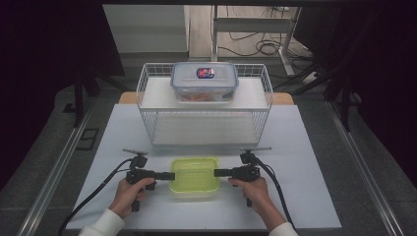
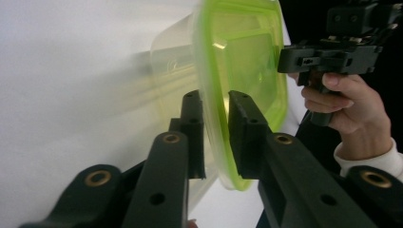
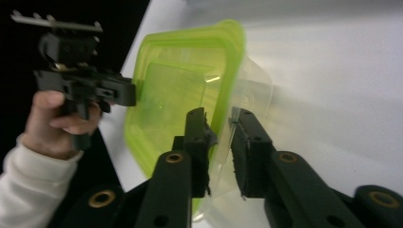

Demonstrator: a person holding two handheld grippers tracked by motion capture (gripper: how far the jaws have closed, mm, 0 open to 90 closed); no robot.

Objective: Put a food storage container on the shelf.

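Note:
A clear container with a lime-green lid (image 1: 194, 174) rests near the front of the white tabletop (image 1: 305, 196). My left gripper (image 1: 172, 175) comes in from the left, and its jaws are closed on the lid's rim (image 2: 247, 61), one above and one below. My right gripper (image 1: 216, 172) holds the opposite rim (image 3: 176, 95) the same way. In the left gripper view my left gripper (image 2: 216, 97) pinches the green edge, with the right gripper (image 2: 328, 57) and a hand beyond. In the right gripper view my right gripper (image 3: 221, 114) shows the same grip, with the left gripper (image 3: 85, 85) behind.
A white wire rack (image 1: 142, 83) stands behind the container, across the middle of the table. On its upper shelf sits a clear lidded box (image 1: 204, 81) with reddish contents. Dark floor and metal rails flank the table.

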